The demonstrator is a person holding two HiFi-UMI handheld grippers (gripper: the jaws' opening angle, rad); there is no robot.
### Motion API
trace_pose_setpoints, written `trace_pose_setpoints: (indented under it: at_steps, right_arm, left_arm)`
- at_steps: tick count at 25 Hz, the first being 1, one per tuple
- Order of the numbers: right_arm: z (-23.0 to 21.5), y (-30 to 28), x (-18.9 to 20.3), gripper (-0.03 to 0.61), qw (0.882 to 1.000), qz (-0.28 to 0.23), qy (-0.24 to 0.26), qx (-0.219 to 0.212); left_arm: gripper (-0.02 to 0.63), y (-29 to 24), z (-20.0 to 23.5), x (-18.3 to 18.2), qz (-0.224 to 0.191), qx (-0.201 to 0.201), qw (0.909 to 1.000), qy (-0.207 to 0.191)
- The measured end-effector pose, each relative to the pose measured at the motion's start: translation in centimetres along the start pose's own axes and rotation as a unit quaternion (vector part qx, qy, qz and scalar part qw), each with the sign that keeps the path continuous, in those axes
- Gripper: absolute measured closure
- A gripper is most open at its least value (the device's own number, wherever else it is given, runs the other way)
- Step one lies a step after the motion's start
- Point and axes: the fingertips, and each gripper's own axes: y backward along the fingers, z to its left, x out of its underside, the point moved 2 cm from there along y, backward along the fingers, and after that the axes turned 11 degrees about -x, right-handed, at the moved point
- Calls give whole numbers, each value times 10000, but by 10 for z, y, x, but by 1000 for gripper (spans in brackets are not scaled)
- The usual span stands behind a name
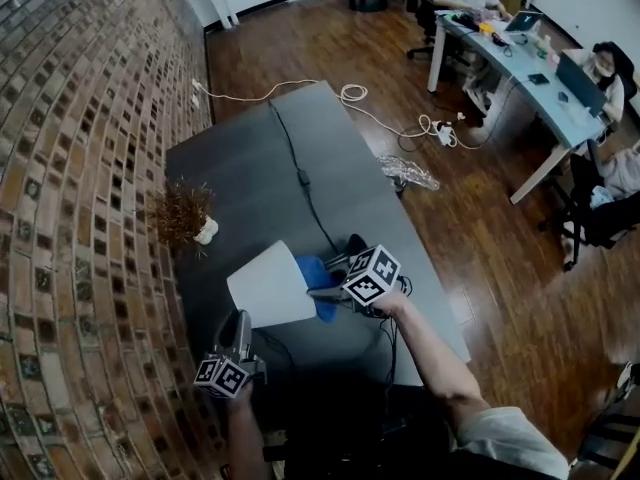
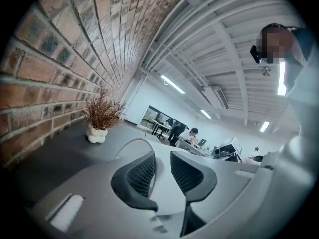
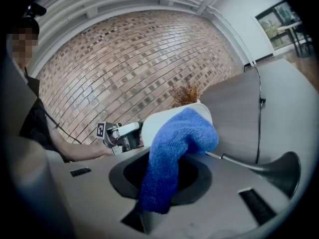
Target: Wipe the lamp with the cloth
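The lamp lies tilted over the grey table (image 1: 250, 168), its white shade (image 1: 268, 286) toward me and its dark base (image 1: 355, 243) further off. A blue cloth (image 1: 318, 278) is draped against the shade's right side. My right gripper (image 1: 322, 293) is shut on it, and in the right gripper view the cloth (image 3: 174, 143) hangs out of the jaws over the shade (image 3: 164, 121), with the metal stem (image 3: 239, 162) beside it. My left gripper (image 1: 243, 320) is at the shade's near rim. Its jaws (image 2: 162, 158) stand a little apart, astride the shade's thin wall (image 2: 164, 198).
A dried plant in a white pot (image 1: 185, 216) stands by the brick wall (image 1: 70, 168). A black cable (image 1: 300, 173) runs down the table. On the wooden floor lie a white cable (image 1: 352, 94) and crumpled plastic (image 1: 408, 172). People sit at a desk (image 1: 520, 63).
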Motion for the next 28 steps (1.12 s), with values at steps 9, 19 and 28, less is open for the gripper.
trace_pose_setpoints:
  at_steps: [9,19,28]
  right_arm:
    - [-26,5,-40,491,9862,-1555,-217,518]
    - [-42,46,-40,491,9431,-3170,-364,931]
    - [-42,45,-44,491,9497,-2986,-317,891]
  left_arm:
    - [425,-36,8,-28,-388,413,9974,450]
    - [411,-63,-19,-25,216,1212,9924,86]
    - [297,-53,-15,14,1200,1635,9789,-235]
